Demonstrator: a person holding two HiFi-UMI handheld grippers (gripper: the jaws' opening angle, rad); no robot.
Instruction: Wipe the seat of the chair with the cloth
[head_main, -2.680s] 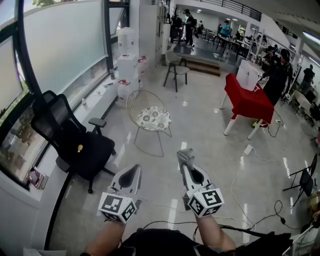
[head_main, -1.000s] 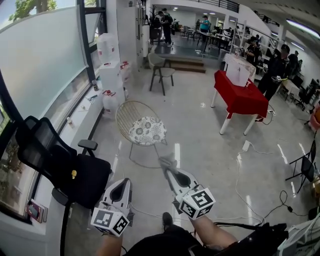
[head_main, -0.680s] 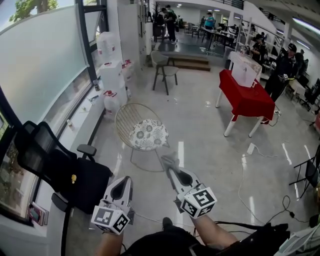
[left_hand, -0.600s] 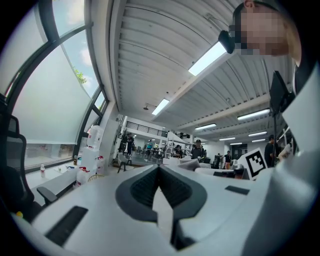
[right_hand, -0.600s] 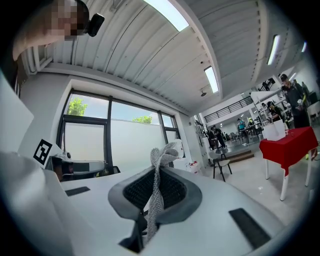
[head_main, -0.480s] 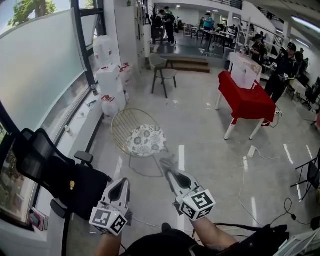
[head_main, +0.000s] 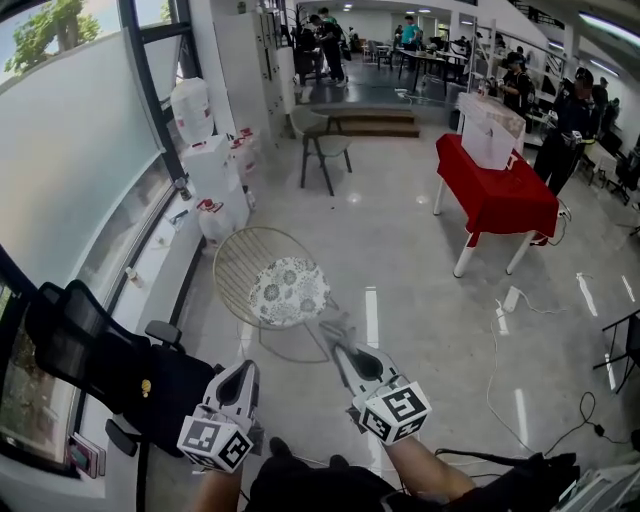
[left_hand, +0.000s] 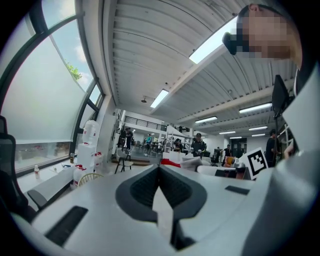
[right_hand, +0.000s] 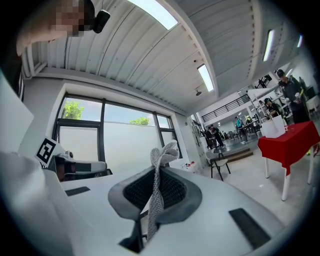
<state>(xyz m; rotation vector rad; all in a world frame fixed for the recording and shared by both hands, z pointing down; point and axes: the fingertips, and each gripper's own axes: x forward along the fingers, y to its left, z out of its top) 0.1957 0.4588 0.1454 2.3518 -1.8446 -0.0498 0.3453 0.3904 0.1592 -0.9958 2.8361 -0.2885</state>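
A round wire chair (head_main: 233, 262) with a flower-patterned seat cushion (head_main: 288, 291) stands on the floor ahead of me. My right gripper (head_main: 339, 344) is shut on a grey knitted cloth (head_main: 333, 325), raised just short of the cushion's near edge. In the right gripper view the cloth (right_hand: 161, 155) sticks up between the closed jaws of that gripper (right_hand: 157, 172). My left gripper (head_main: 244, 368) hangs lower left, shut with nothing in it; its jaws meet in the left gripper view (left_hand: 159, 168), where the wire chair (left_hand: 88, 176) shows small at left.
A black office chair (head_main: 110, 370) stands close at my left by the window ledge. Stacked water bottles (head_main: 212, 165) line the wall. A grey chair (head_main: 323, 146) and a red-draped table (head_main: 497, 195) stand further off. Cables (head_main: 510, 385) lie at right. People stand at the back.
The view has moved closer to the wire chair, which now sits just beyond the right gripper's tips. Both grippers keep their pose, the cloth still clamped in the right one.
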